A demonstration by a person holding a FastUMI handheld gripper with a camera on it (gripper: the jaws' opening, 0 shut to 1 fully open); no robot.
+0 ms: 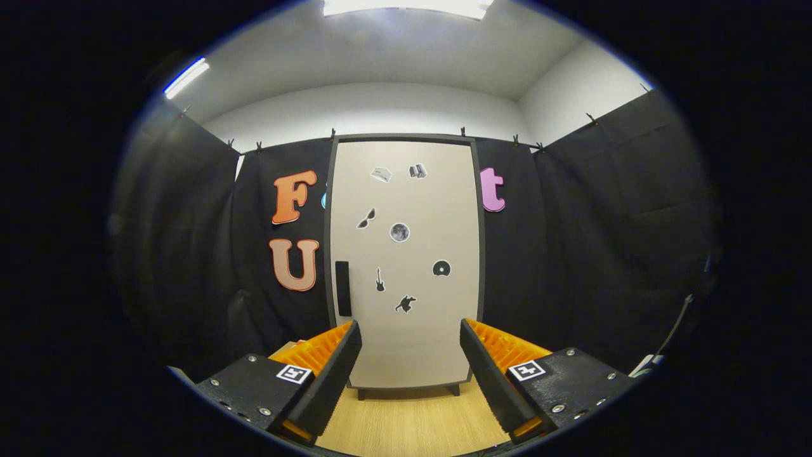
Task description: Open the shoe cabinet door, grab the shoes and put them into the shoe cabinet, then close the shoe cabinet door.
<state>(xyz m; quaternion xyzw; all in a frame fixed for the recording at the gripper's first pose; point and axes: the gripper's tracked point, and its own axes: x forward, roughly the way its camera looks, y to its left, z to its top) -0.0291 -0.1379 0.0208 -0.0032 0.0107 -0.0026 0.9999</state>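
Straight ahead, beyond the spread, empty fingers of the gripper (pixel 411 365), the shoe cabinet door (pixel 406 254) stands closed, handle (pixel 342 289) at its left; this fits either opening time or a finished job

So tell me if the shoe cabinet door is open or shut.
Shut. The shoe cabinet door sits flush in its dark frame, with its handle untouched. The tool is open, short of the door, nothing between its fingers.

The tongs (pixel 411 355) have ridged inner faces, screwed plates and a square black-and-white marker each.
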